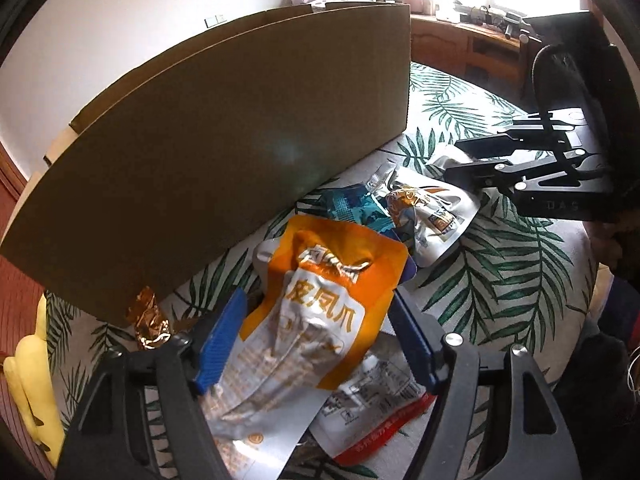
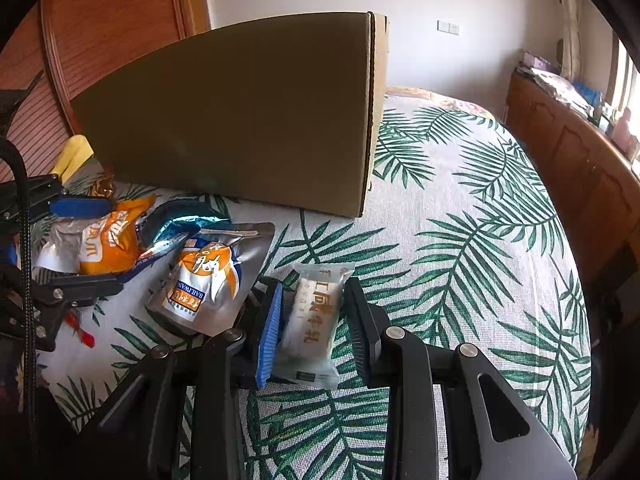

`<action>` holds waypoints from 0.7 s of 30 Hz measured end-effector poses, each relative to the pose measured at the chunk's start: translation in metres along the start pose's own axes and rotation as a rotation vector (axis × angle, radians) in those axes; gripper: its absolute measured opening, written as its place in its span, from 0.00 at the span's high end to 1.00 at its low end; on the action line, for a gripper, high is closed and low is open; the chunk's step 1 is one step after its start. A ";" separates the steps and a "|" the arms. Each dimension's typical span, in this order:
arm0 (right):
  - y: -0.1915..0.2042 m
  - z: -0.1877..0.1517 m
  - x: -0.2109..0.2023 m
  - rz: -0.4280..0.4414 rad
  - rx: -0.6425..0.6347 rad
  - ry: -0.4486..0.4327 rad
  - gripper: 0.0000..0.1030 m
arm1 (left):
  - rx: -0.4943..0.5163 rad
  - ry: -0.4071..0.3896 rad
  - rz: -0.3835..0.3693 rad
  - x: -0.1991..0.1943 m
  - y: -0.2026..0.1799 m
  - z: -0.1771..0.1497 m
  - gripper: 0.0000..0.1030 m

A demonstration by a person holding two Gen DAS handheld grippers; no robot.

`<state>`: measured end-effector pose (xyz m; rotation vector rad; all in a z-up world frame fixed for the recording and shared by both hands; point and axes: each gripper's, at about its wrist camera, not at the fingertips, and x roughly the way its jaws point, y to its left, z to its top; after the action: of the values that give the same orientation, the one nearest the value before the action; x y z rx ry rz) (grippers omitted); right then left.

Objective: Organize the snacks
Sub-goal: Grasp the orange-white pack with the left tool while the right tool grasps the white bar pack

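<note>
The right gripper [image 2: 314, 328] is clenched on a pale wrapped snack bar [image 2: 310, 328], in front of the cardboard box [image 2: 240, 120]. The left gripper [image 1: 316, 340] is spread around an orange pouch [image 1: 320, 300] on the snack pile beside that box, not pinching it. The slick pouch may slide aside or drag neighbouring packets when the left jaws close.

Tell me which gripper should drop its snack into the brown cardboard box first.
Right. The right gripper already clamps the pale frosted snack packet, while the left gripper stands open around the orange pouch.
</note>
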<state>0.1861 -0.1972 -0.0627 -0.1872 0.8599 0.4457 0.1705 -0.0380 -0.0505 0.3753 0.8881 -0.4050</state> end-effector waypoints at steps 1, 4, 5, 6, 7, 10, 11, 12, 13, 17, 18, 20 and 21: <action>0.000 0.000 0.000 0.000 0.000 0.000 0.72 | -0.006 0.004 -0.008 0.001 0.000 0.002 0.29; 0.000 0.000 0.000 0.002 0.003 -0.002 0.72 | -0.040 0.015 -0.030 0.004 0.001 0.004 0.35; -0.001 0.000 0.000 0.003 0.003 -0.002 0.72 | -0.051 0.013 -0.033 0.005 0.002 0.004 0.36; 0.000 0.001 0.001 0.004 0.004 -0.002 0.72 | -0.060 0.010 -0.034 0.004 0.003 0.002 0.39; -0.001 0.000 0.000 0.003 0.003 -0.002 0.72 | -0.075 0.005 -0.033 0.004 0.004 0.001 0.40; -0.001 0.000 0.000 0.000 0.001 -0.002 0.72 | -0.090 -0.015 -0.033 -0.001 0.006 -0.002 0.46; -0.002 0.000 0.000 0.000 0.001 -0.002 0.72 | -0.092 -0.025 -0.032 -0.006 0.008 -0.006 0.47; -0.002 0.000 0.000 0.000 0.001 -0.002 0.72 | -0.094 -0.034 -0.032 -0.008 0.008 -0.007 0.50; -0.002 0.000 0.000 0.001 0.002 -0.002 0.72 | -0.101 -0.043 -0.035 -0.011 0.009 -0.008 0.53; -0.001 0.000 0.000 -0.003 -0.001 -0.002 0.72 | -0.132 -0.086 -0.041 -0.025 0.016 -0.012 0.59; 0.000 0.000 0.000 -0.004 -0.002 -0.002 0.72 | -0.133 -0.094 -0.042 -0.029 0.017 -0.012 0.61; 0.000 -0.001 0.000 -0.007 -0.004 -0.002 0.72 | -0.139 -0.107 -0.042 -0.035 0.020 -0.012 0.62; 0.000 0.000 0.001 -0.008 -0.005 -0.002 0.72 | -0.142 -0.112 -0.037 -0.037 0.021 -0.012 0.62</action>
<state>0.1861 -0.1967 -0.0635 -0.1944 0.8561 0.4408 0.1514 -0.0073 -0.0245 0.2041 0.8099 -0.3910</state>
